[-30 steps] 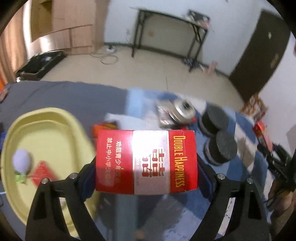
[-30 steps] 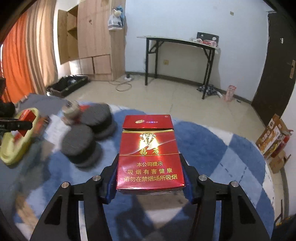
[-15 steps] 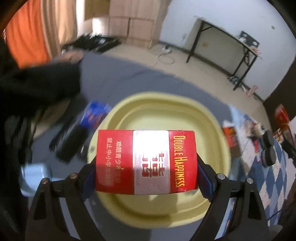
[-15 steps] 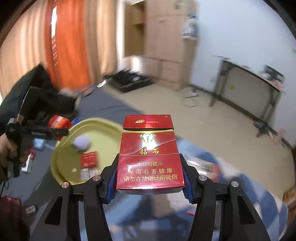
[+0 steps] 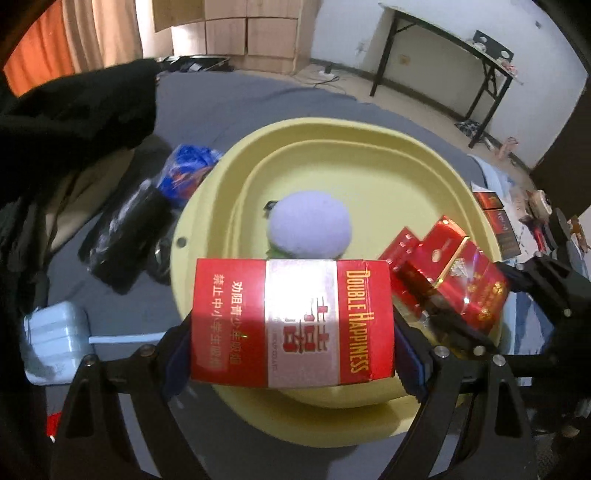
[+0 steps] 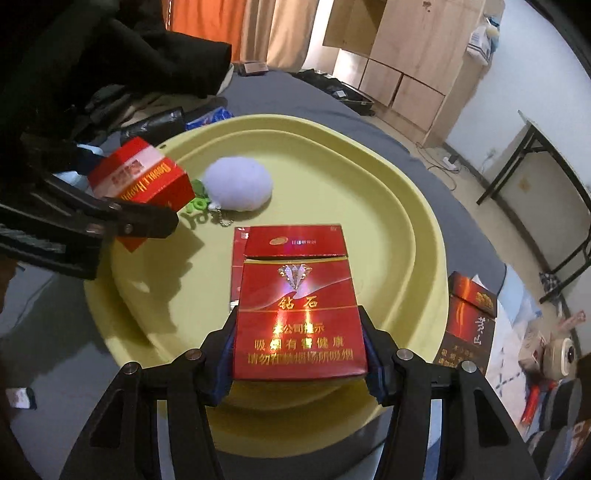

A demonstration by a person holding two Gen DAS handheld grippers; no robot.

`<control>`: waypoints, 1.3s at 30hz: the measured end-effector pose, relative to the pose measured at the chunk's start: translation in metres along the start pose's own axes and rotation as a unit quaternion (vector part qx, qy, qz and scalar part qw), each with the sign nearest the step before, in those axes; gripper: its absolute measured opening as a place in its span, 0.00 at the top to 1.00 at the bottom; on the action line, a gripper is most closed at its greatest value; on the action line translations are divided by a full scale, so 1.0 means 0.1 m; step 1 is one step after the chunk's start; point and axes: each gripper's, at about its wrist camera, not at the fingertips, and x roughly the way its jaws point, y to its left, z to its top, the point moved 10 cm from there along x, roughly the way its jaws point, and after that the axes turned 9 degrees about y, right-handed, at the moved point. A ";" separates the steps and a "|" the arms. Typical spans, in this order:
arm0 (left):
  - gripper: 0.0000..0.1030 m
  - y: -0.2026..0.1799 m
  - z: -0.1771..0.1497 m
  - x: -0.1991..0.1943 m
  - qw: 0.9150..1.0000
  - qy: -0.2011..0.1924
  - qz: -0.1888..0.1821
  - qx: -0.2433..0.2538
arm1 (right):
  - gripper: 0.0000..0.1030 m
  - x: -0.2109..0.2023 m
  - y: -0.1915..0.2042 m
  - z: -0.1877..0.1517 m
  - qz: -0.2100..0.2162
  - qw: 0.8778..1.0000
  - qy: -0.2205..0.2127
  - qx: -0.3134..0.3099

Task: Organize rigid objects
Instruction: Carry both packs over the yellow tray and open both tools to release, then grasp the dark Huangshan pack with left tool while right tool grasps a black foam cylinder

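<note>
Left wrist view: our left gripper (image 5: 291,354) clamps the Double Happiness pack (image 5: 291,321) above the yellow tray (image 5: 332,140). Our right gripper (image 6: 299,354) clamps the diamond pack (image 6: 299,314) above the same tray, near the plush ball (image 6: 238,182).

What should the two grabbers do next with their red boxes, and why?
Probably lower both and let go. The left gripper grips the Double Happiness box, the right gripper the diamond box, both above the yellow tray.

Home room: orange curtains (image 6: 207,26), wooden wardrobe (image 6: 402,66), folding table (image 5: 454,70).
</note>
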 end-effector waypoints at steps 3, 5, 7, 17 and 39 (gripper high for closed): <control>0.13 -0.01 -0.02 0.15 1.000 0.027 0.000 -0.005 | 0.46 0.05 -0.02 0.04 0.007 1.000 -0.005 0.010; 0.13 -0.07 -0.02 0.22 0.999 0.033 0.011 0.008 | 0.46 0.07 -0.02 0.07 0.013 1.000 -0.007 0.014; 0.12 -0.06 -0.01 0.26 0.999 0.031 0.010 0.007 | 0.46 0.10 -0.06 0.04 0.015 1.000 -0.008 0.015; 0.00 0.00 0.11 -0.19 0.997 -0.025 -0.048 -0.054 | 0.16 -0.20 -0.21 -0.11 0.025 0.998 -0.037 0.034; 0.00 -2.55 0.79 0.61 0.995 0.039 -0.058 0.072 | 0.00 -0.89 -3.11 -2.45 -0.067 0.920 -0.056 0.382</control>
